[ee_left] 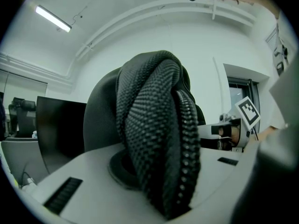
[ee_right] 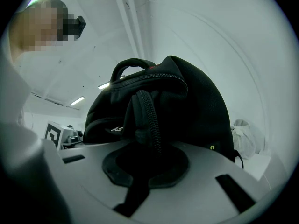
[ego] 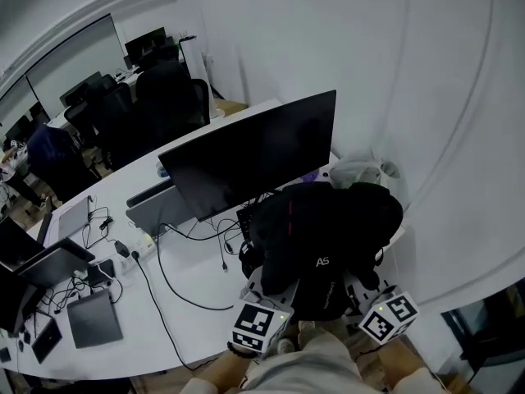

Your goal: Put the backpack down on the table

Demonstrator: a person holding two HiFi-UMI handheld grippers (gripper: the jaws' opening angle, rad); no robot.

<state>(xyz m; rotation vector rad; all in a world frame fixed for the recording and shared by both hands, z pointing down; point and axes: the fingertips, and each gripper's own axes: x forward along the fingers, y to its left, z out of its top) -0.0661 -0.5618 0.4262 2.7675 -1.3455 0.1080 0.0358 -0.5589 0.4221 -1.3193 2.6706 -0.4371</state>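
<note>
Left gripper [ee_left: 159,171] jaws clamped on mesh strap [ee_left: 154,125]; right gripper [ee_right: 145,164] jaws clamped on thin strap [ee_right: 147,120]. Backpack [ego: 324,245] held at bench [ego: 189,277] end, 4 o'clock of monitor [ego: 254,154]. Risk: the thin strap slips and the load tips into the monitor.

White letters "AS" [ego: 321,262] stand low on the front of the black fabric backpack [ego: 328,216] in the head view. In the right gripper view the same white letters appear very small on the bag's left side. A small round yellow-green emblem [ee_right: 212,147] on its right side is too tiny to read.
</note>
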